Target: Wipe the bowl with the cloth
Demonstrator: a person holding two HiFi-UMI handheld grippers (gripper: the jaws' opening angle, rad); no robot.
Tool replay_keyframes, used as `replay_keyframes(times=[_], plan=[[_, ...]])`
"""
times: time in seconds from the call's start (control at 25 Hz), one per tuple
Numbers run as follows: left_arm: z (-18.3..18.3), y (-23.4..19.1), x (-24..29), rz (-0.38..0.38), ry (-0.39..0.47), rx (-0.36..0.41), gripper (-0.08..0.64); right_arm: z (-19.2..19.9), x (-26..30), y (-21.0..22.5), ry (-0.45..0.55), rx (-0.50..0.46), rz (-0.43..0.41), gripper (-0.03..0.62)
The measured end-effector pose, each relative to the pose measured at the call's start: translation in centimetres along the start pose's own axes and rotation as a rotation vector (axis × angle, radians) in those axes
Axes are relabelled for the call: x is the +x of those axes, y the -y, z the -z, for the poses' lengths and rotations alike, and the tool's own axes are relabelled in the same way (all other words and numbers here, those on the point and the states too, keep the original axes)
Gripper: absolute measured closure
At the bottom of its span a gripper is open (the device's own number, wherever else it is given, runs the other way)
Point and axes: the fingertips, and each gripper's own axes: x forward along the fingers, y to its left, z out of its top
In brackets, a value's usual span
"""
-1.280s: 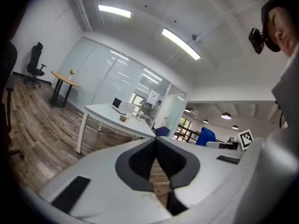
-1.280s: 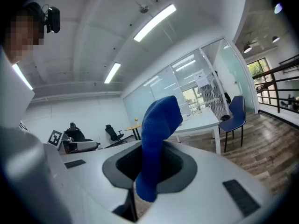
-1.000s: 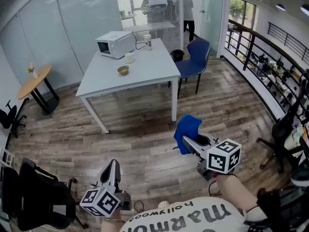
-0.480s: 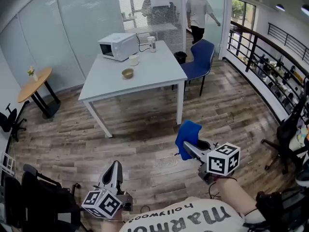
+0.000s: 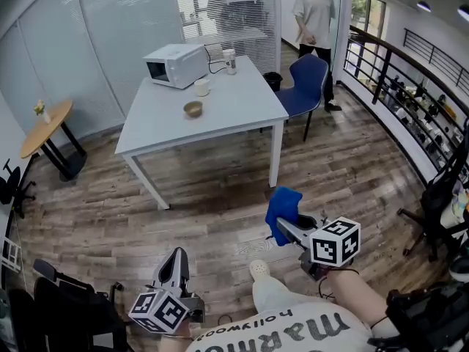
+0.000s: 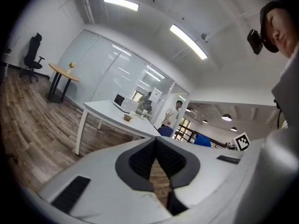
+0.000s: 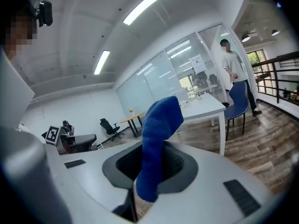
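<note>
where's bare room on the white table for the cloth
The near half of the table, between the bowl and the front edge, is bare, as is the strip toward the blue chair. The far end is crowded: microwave, cup.

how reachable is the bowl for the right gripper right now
Probably not yet. The right gripper, shut on the blue cloth, hangs over the floor, well short of the table where the bowl sits. Nothing seems to block the path; stepping closer should do it.
</note>
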Motion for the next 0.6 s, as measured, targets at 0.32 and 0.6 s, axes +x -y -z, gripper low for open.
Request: replay_keyframes(times=[0.32,0.6], plan=[[-1.9,-3.0,5.4,-0.022,-0.002,0.003,0.566,-2.2,6.3,1.9,-0.046,-0.021,-0.033,0.531],[-5.9,-4.8,12.6,-0.046,0.035,0.003,0.566,-8.7,12.3,6.8,-0.029,-0.051,-0.051,0.531]])
